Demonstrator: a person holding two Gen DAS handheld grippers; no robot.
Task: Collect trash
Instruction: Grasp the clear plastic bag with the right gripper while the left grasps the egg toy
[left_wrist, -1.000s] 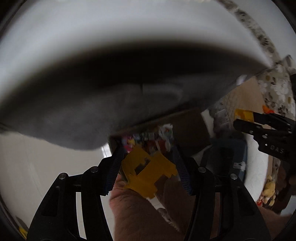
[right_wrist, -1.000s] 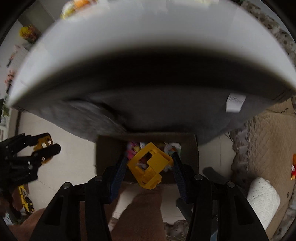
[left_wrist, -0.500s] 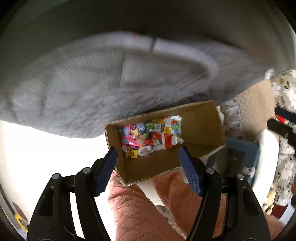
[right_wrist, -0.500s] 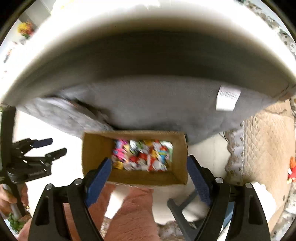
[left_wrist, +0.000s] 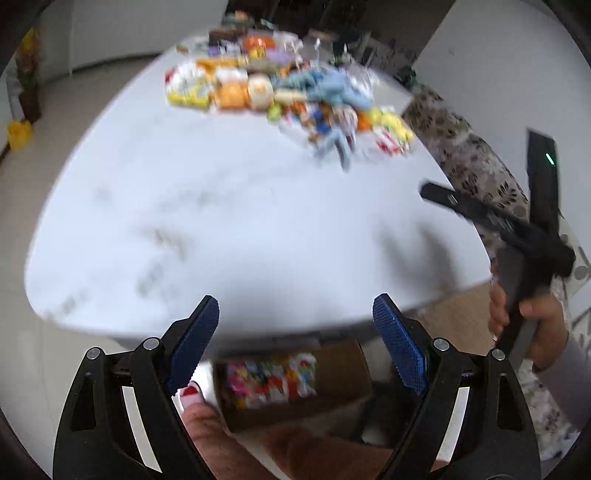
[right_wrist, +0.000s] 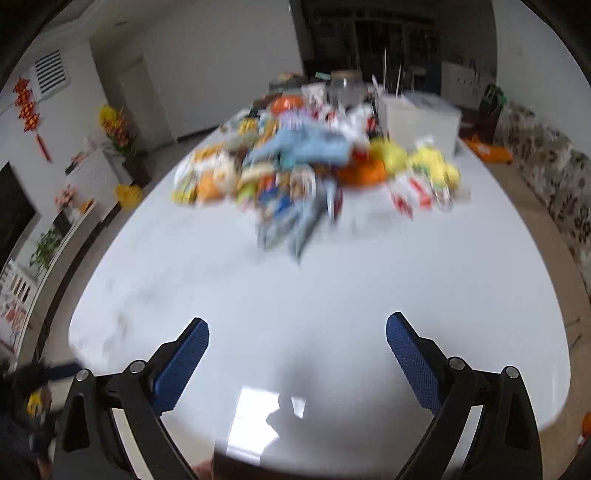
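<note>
A blurred heap of colourful wrappers and packets (left_wrist: 291, 96) lies on the far part of the white table (left_wrist: 240, 229); it also shows in the right wrist view (right_wrist: 306, 173). A cardboard box (left_wrist: 291, 384) holding colourful trash sits below the table's near edge. My left gripper (left_wrist: 295, 339) is open and empty above that edge. My right gripper (right_wrist: 297, 354) is open and empty over the near tabletop (right_wrist: 332, 295), and shows in the left wrist view (left_wrist: 509, 236) at the right.
A white container (right_wrist: 417, 122) and a glass jar (right_wrist: 345, 88) stand behind the heap. A floral sofa (right_wrist: 554, 184) runs along the right. Flowers and a cabinet (right_wrist: 110, 147) stand at the left. My knees (left_wrist: 295, 443) are below the box.
Both grippers let go of their yellow pieces over the box, opened, and rose from under the table to above its top. The heap of trash came into view.
</note>
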